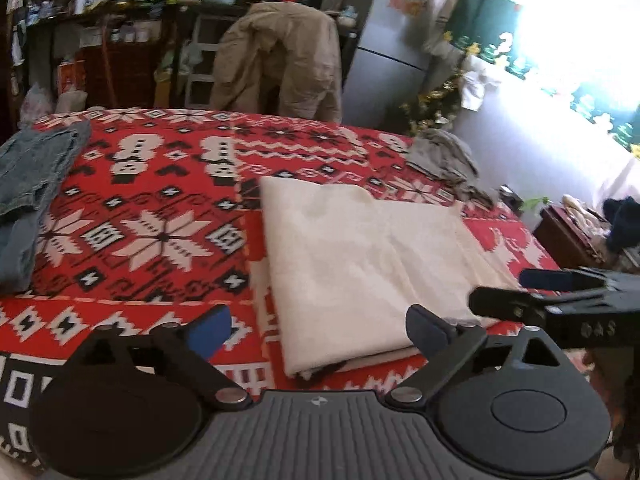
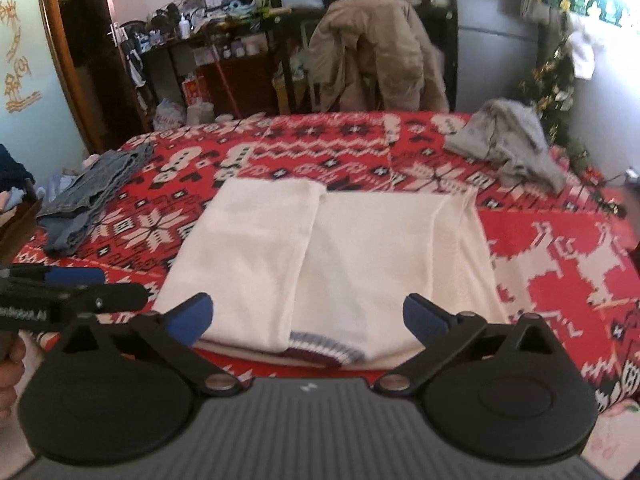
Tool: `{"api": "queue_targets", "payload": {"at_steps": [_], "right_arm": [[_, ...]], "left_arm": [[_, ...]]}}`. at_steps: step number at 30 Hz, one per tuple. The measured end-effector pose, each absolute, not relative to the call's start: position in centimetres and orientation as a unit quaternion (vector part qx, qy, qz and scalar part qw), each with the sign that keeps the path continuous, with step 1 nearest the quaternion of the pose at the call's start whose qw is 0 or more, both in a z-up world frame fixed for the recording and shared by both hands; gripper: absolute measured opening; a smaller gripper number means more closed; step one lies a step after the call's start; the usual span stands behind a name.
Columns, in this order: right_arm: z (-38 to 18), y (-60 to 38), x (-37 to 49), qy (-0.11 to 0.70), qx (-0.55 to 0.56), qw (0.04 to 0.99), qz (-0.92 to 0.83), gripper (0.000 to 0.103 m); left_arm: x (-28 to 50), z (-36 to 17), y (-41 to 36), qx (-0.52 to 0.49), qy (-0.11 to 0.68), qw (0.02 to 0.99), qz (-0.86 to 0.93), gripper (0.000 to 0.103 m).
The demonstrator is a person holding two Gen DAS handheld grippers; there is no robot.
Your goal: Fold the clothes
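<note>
We see a soft white top [image 2: 320, 264] lying folded and flat on the bed [image 2: 560, 248]. It makes a neat block with straight sides, near the bed's front edge. Its knit collar has dark red and grey stripes, and it peeks out at the front. The bed cover is red and woolly, with white snowflakes and deer.

Our left tongs [image 1: 320, 328] are wide open and hold nothing. The top's front left corner lies just past the blue pads [image 1: 210, 330]. Our right tongs [image 2: 308, 316] are wide open too and hold nothing. The top's front edge sits between the 2 pads, a bit beyond them.

Blue jeans [image 2: 92, 196] lie rumpled by the bed's left edge. A grey rag [image 2: 512, 140] sits bunched at the far right corner. A puffy tan coat [image 2: 372, 52] hangs past the far edge.
</note>
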State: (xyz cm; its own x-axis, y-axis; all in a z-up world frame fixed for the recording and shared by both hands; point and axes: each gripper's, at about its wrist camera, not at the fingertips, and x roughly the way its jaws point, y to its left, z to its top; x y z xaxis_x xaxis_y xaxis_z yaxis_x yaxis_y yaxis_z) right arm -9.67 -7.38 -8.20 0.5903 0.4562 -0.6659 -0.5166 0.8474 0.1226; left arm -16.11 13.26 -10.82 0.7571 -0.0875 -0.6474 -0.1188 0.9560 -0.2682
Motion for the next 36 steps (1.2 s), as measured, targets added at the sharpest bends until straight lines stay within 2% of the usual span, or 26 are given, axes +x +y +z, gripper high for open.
{"api": "queue_targets", "payload": {"at_steps": [2, 10, 17, 18, 20, 21, 22, 23, 24, 25, 26, 27, 29, 30, 32, 36], "right_arm": [[-8.3, -7.5, -9.3, 0.365, -0.037, 0.891, 0.265, 0.102], [-9.0, -8.1, -8.6, 0.347, -0.049, 0.897, 0.270, 0.102], [-9.4, -9.0, -8.5, 0.326, -0.028, 0.896, 0.300, 0.102], [-9.5, -8.9, -8.4, 0.329, -0.026, 0.894, 0.302, 0.102], [-9.8, -8.7, -8.2, 0.340, -0.014, 0.890, 0.303, 0.100], [-10.1, -8.7, -8.0, 0.348, -0.002, 0.887, 0.304, 0.097], [-10.3, -8.6, -7.8, 0.356, 0.008, 0.883, 0.307, 0.086], [-10.6, -8.4, -7.7, 0.362, 0.014, 0.879, 0.309, 0.077], [-10.9, -8.2, -7.5, 0.369, 0.018, 0.877, 0.308, 0.072], [-11.2, -7.9, -7.5, 0.375, 0.021, 0.874, 0.307, 0.062], [-11.5, -7.5, -7.4, 0.381, 0.023, 0.872, 0.307, 0.050], [-11.8, -7.2, -7.3, 0.387, 0.026, 0.869, 0.306, 0.043], [-12.4, -6.6, -7.1, 0.396, 0.033, 0.864, 0.308, 0.024], [-12.5, -6.3, -6.9, 0.398, 0.037, 0.863, 0.310, 0.022], [-12.8, -5.5, -6.9, 0.401, 0.033, 0.860, 0.313, 0.009], [-13.5, -4.1, -8.0, 0.402, -0.010, 0.856, 0.323, 0.003]], "left_arm": [[-16.1, -11.0, 12.9, -0.146, 0.343, 0.928, -0.002, 0.099], [-16.0, -11.3, 10.9, -0.108, 0.319, 0.941, 0.005, 0.100], [-15.3, -11.7, 11.0, -0.163, 0.322, 0.933, -0.014, 0.099], [-15.2, -11.8, 11.2, -0.167, 0.322, 0.932, -0.009, 0.097], [-14.9, -11.9, 11.5, -0.174, 0.323, 0.930, -0.001, 0.085], [-14.8, -12.0, 11.6, -0.168, 0.324, 0.931, 0.000, 0.071], [-14.8, -12.1, 11.6, -0.162, 0.324, 0.932, -0.001, 0.051], [-14.7, -12.2, 11.7, -0.155, 0.325, 0.933, -0.001, 0.040], [-14.7, -12.4, 11.9, -0.155, 0.326, 0.932, -0.001, 0.025], [-14.8, -12.6, 12.2, -0.162, 0.326, 0.931, -0.002, 0.017], [-14.8, -12.7, 12.4, -0.170, 0.325, 0.930, -0.004, 0.015], [-14.8, -12.8, 12.6, -0.177, 0.324, 0.929, -0.006, 0.013], [-14.8, -12.9, 12.8, -0.180, 0.321, 0.930, -0.014, 0.013], [-14.7, -12.9, 12.7, -0.176, 0.319, 0.931, -0.019, 0.011], [-14.5, -12.9, 12.5, -0.166, 0.316, 0.934, -0.029, 0.007], [-14.1, -13.9, 11.7, -0.125, 0.360, 0.924, -0.033, 0.002]]}}
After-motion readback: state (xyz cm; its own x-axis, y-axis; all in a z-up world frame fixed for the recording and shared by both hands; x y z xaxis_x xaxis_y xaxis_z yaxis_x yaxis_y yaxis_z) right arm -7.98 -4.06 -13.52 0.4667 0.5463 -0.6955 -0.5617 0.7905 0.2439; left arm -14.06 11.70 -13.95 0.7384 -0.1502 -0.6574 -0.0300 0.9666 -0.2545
